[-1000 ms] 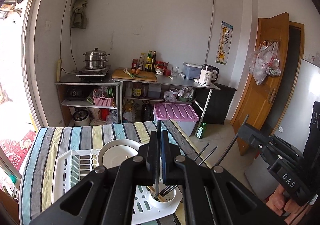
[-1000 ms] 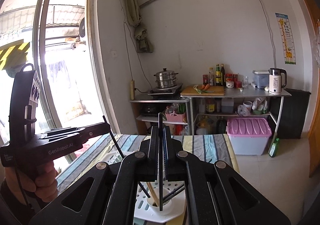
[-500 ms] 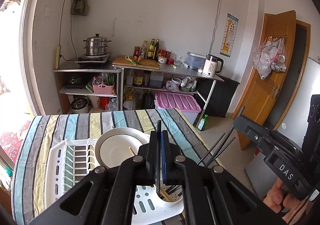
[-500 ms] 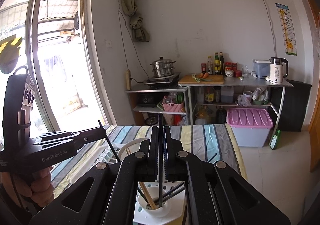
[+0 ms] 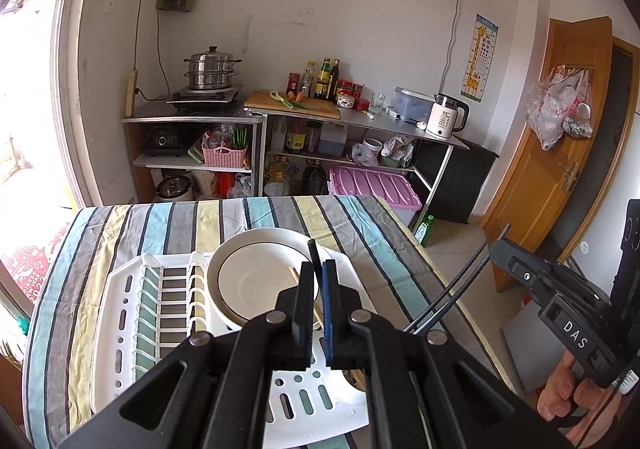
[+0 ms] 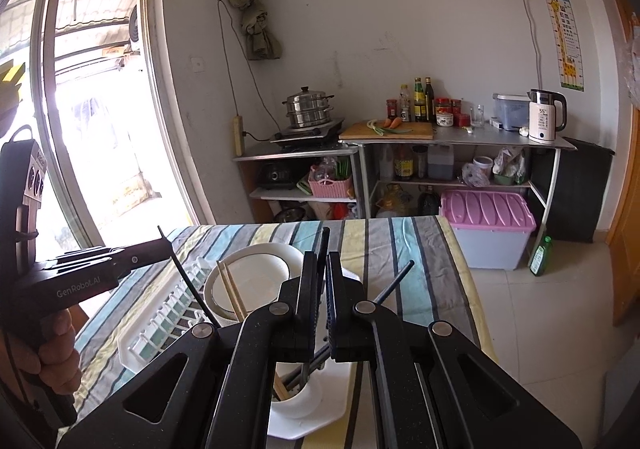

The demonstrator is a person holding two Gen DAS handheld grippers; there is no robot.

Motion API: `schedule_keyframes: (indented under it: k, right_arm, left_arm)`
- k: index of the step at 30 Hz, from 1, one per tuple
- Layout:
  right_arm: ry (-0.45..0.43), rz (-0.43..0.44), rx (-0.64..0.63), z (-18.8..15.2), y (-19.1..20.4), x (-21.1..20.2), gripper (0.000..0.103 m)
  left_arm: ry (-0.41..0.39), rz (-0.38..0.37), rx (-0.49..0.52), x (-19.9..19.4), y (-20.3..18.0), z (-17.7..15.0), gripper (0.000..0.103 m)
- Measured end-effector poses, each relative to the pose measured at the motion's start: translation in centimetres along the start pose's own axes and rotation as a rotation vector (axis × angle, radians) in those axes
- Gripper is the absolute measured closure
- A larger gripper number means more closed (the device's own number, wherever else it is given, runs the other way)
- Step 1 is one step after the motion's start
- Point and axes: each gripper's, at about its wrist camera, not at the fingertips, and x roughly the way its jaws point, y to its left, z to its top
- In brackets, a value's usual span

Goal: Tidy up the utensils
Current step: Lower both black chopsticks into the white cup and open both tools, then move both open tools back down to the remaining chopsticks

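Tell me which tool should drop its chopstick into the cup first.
Right. The right tool holds its dark chopstick straight over the white cup, lower end seemingly inside already. The left tool sits over the plate, cup off to its side.

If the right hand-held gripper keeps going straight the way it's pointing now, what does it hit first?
Probably the white cup at the near end of the drying rack. The right hand-held gripper is shut on a black chopstick whose lower end seems to be at the cup's mouth, so that would likely touch first; depth is uncertain.
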Motion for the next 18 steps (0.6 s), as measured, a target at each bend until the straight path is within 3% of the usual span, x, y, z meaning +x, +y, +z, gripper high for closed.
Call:
schedule_keyframes:
  k: [9, 13, 18]
  right_arm:
    - [0.02, -0.008, 0.005, 0.1, -0.9, -0.4, 0.098]
    - [0.001, -0.012, 0.003, 0.2, -1.0, -1.3, 0.088]
    - [-0.019, -0.012, -0.001, -0.1, -0.9, -3.1, 0.088]
  left_arm:
    - [0.031, 0.046, -0.003, 1.1, 0.9, -0.8, 0.1]
    - [0.005, 0.047, -0.009, 0.3, 1.1, -0.9, 0.1]
    - [-0.017, 0.043, -0.006, -1.1, 1.0, -1.2, 0.098]
